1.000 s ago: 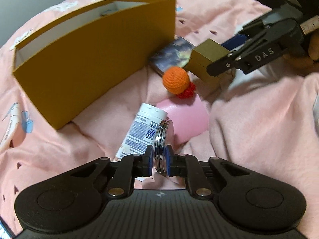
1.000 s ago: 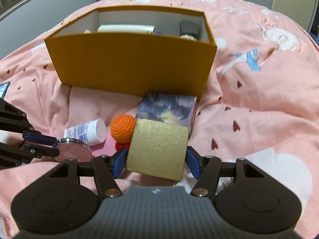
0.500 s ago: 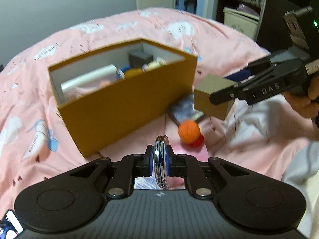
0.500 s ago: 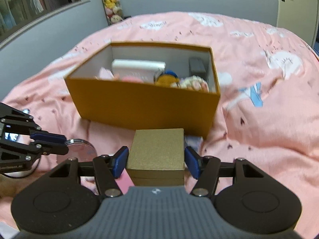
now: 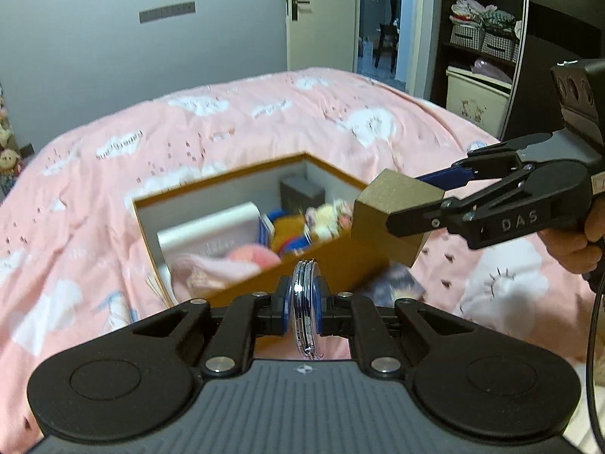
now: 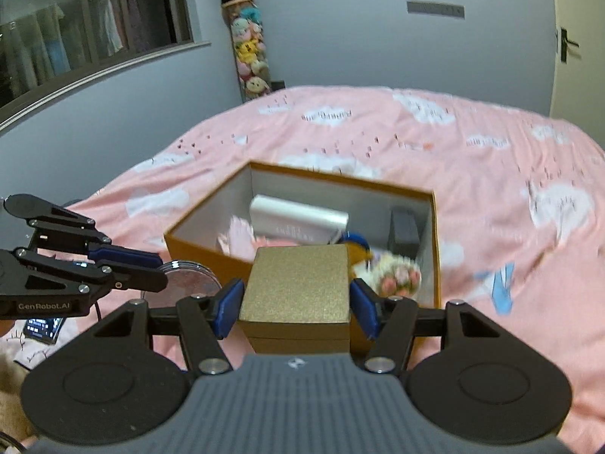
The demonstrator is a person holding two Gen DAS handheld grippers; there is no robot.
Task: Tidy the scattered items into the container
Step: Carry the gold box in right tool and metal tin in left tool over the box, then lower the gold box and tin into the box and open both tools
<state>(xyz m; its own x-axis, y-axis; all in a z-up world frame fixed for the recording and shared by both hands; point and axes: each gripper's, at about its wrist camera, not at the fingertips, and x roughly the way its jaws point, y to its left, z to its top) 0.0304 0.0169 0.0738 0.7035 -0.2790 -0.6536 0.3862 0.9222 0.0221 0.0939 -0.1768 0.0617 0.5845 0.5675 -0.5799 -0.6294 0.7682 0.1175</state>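
An open mustard-yellow box (image 5: 242, 287) (image 6: 196, 249) sits on the pink bed, with a white case, a dark block, plush toys and pink cloth inside. My left gripper (image 5: 305, 312) is shut on a round silver compact (image 5: 306, 302), held on edge above the box's near wall. My right gripper (image 6: 297, 304) is shut on a small gold box (image 6: 297, 287), raised just short of the container's near rim. From the left wrist view the gold box (image 5: 393, 219) hangs at the container's right corner. In the right wrist view the compact (image 6: 193, 282) shows in the left gripper (image 6: 160, 270).
A dark patterned card box (image 5: 393, 287) lies on the pink duvet (image 5: 264, 121) beside the container. A phone (image 6: 41, 329) lies at the lower left. A column of plush toys (image 6: 249, 49) stands against the grey wall; a door and shelves lie beyond the bed.
Both grippers have risen with their loads and tilted up, so the container's inside now shows. The orange ball, tube and pink item on the bed have dropped out of view.
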